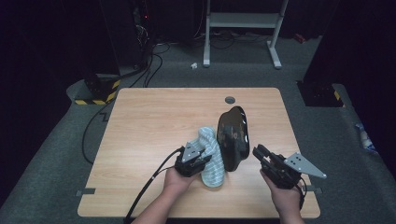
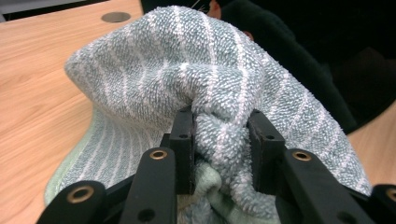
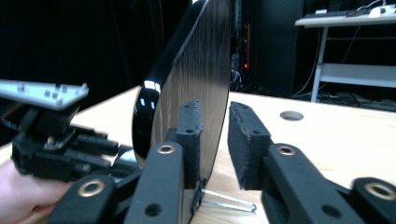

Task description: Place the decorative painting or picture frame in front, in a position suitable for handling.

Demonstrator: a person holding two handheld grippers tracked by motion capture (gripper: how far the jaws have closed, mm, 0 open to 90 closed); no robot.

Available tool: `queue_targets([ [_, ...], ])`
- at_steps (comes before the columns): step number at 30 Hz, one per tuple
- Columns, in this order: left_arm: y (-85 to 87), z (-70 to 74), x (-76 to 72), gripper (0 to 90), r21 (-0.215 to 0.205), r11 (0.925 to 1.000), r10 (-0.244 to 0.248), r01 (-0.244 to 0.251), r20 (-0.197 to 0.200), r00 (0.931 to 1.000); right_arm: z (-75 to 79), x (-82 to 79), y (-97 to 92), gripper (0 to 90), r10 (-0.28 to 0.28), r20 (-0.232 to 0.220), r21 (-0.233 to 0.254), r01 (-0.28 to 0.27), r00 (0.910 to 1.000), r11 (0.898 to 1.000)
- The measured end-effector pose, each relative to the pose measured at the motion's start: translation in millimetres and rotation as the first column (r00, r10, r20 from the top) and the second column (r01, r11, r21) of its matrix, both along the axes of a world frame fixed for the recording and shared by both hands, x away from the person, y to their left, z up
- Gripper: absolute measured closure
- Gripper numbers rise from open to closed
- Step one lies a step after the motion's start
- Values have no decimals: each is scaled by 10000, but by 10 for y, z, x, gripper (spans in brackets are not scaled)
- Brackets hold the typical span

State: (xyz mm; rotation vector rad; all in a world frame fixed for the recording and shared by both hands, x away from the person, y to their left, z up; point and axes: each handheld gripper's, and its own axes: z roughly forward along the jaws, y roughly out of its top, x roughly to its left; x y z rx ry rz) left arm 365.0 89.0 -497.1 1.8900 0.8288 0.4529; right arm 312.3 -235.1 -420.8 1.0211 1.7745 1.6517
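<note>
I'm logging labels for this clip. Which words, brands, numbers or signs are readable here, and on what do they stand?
None: no words, brands or numbers can be read.
Striped towel: white stripes, no label in sight.
Black plate: glossy, no print.
Table: bare wood grain.
Yellow-and-black hazard stripes on the floor: a warning pattern, no text.

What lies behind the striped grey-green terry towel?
Behind the striped grey-green terry towel stands a glossy black oval dish on edge, touching it. Its lower left part is covered by the towel; the wooden table continues beyond.
</note>
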Motion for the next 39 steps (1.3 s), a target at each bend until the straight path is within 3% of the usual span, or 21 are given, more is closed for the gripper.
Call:
queue_targets([
  [5,119,-7,-119,676,123,9999,86,-89,211,9997,162,-95,1,622,57,337,355,-68,9994,9993],
  [9,186,-39,-167,675,120,9997,219,-222,247,9995,213,-153,100,549,199,370,216,-207,9991,9996],
  [14,246,-93,-189,673,28,9993,377,-377,191,9991,138,-150,243,448,-4,-87,-126,3,10000,9999],
  [19,289,-129,-207,668,-166,9986,508,-506,97,9987,-22,-95,344,438,27,-701,-434,-58,9975,9990],
  [28,310,-45,-217,668,-477,9975,541,-530,220,9983,-235,5,499,548,91,-1240,-835,-196,9922,9963],
  [39,248,106,-208,664,-749,9962,479,-453,325,9983,-247,67,480,704,-158,-1136,-891,56,9934,9960],
])
